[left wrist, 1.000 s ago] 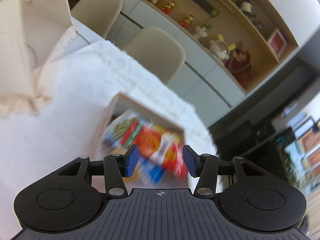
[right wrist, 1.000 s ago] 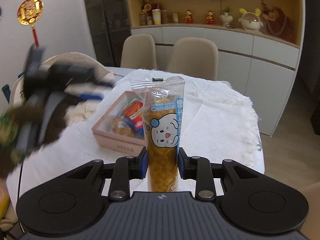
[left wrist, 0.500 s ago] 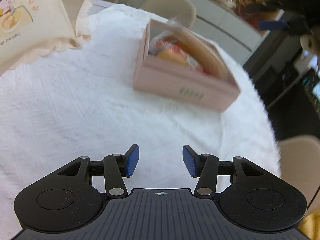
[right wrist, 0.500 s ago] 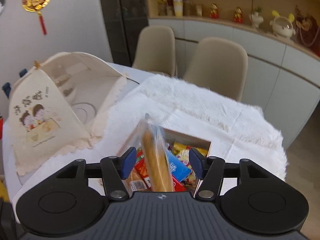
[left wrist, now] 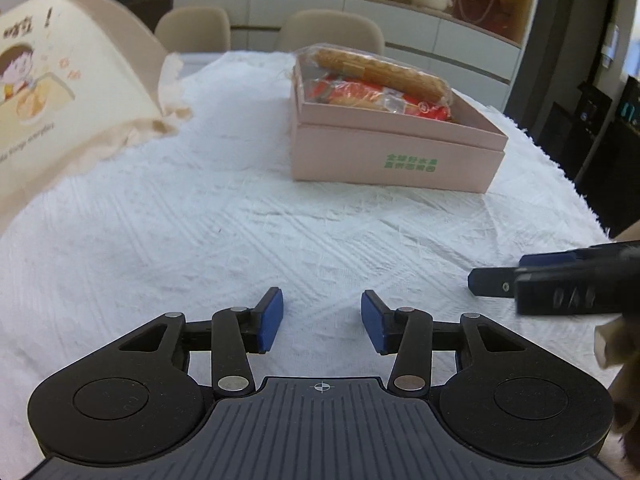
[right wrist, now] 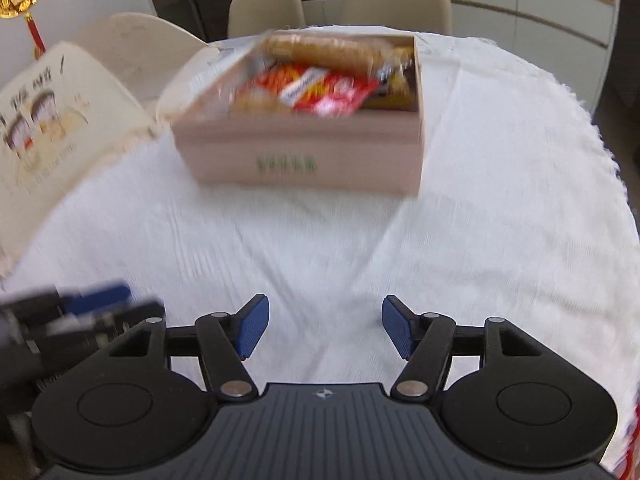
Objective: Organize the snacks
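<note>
White textured tablecloth (left wrist: 280,240) spreads under both my grippers. Pink rectangular cardboard box (left wrist: 396,152) sits well ahead of my fingers, packed with snack packets; long clear-wrapped golden bread stick (left wrist: 380,70) lies on top. My right gripper (right wrist: 324,330): jaws just opening, nothing between. My left gripper (left wrist: 322,324): jaws just narrowing, still apart, nothing between.

Left tongs (left wrist: 322,326) and right tongs (right wrist: 324,330), both angled downward over the tabletop (left wrist: 280,240), side by side. Left jaws parted, nothing between them, having just closed slightly. Right jaws parted wider, empty, having just been opening. Fingers (left wrist: 616,344) blurred at right edge.
</note>
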`<action>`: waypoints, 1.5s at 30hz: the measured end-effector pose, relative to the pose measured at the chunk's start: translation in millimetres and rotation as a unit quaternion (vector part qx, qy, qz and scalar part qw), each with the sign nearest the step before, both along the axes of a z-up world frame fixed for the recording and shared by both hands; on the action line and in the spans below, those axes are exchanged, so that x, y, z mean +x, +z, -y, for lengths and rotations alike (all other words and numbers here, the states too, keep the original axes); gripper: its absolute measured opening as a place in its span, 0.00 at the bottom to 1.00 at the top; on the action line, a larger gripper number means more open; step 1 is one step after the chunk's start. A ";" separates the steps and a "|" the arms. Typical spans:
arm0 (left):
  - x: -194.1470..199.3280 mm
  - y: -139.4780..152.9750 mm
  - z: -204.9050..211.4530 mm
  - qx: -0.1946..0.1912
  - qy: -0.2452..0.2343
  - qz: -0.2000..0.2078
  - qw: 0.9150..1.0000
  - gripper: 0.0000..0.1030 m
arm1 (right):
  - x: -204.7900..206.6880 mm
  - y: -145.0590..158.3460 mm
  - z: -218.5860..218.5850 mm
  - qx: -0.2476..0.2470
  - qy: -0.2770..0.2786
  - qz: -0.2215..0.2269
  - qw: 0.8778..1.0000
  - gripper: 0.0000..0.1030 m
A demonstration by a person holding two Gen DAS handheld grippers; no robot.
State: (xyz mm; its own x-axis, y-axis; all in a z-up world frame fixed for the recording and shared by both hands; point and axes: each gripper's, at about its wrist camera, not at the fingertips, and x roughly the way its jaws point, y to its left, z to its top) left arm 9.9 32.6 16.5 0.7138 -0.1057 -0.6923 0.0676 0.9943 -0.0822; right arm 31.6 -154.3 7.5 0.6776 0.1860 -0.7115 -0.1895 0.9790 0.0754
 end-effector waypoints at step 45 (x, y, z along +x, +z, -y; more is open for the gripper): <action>-7.8 -15.5 18.5 0.051 0.008 0.060 0.997 0.51 | -20.5 -22.1 2.7 -0.030 -0.072 0.089 0.993 1.00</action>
